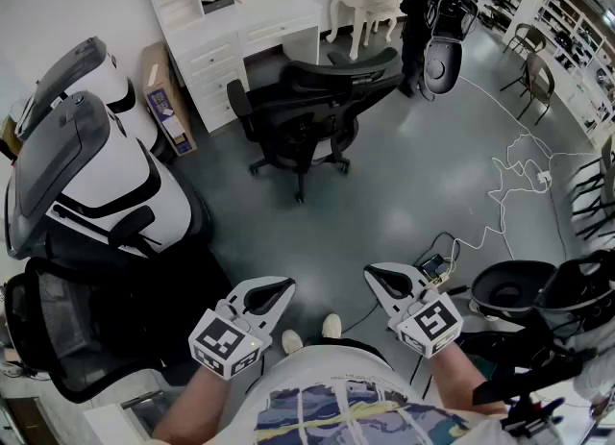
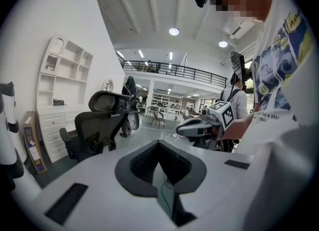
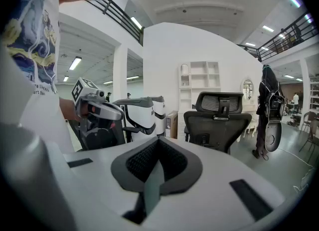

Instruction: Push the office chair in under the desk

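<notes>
Black chair (image 1: 307, 116) is standing just before the desk (image 1: 255, 25), not yet under it. Left gripper (image 1: 274, 291) and right gripper (image 1: 382, 280) are hovering well back, empty, jaws together, probably readied as blunt pushers.

Counted one white bench (image 1: 252, 20). Black office chairs: two; one (image 1: 307, 111) stood just before the bench, one (image 1: 58, 337) well apart from it. White pod seats (image 1: 96, 179) (image 1: 91, 73) left of the bench: two. Cardboard box (image 1: 165, 97) beside the bench: one. Standing person (image 1: 420, 11): one.
</notes>
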`<state>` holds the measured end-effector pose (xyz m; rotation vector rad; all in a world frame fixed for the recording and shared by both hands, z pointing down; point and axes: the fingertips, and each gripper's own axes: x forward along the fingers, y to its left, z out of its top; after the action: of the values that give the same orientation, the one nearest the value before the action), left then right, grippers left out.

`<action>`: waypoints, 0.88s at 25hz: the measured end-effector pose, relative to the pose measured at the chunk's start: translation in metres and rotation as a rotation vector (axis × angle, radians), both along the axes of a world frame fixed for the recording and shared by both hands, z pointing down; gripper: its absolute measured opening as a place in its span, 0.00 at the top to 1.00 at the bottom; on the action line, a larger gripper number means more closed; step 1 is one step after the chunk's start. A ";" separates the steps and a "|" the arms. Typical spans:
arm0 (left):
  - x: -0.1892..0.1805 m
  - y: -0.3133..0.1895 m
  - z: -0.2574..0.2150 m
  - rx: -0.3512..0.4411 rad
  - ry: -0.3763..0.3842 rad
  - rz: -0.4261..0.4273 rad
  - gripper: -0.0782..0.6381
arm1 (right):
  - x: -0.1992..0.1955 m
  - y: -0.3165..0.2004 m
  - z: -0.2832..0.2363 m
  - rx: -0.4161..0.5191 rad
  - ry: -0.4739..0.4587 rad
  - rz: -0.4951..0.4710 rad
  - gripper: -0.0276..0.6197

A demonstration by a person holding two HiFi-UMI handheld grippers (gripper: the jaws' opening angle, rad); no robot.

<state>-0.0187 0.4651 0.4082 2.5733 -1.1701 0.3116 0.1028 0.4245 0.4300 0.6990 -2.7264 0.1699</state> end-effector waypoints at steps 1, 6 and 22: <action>0.003 -0.002 0.001 -0.002 -0.003 -0.001 0.87 | 0.003 -0.002 0.000 -0.001 -0.002 0.001 0.92; 0.016 -0.016 0.004 -0.011 -0.014 -0.010 0.87 | 0.019 -0.015 0.002 -0.004 -0.018 0.000 0.92; 0.024 -0.085 0.013 -0.007 -0.070 -0.063 0.87 | 0.047 -0.088 0.027 -0.012 -0.009 -0.001 0.86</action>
<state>0.0051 0.3799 0.4212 2.5325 -1.2696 0.3931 0.1502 0.3367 0.4574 0.6953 -2.7317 0.1895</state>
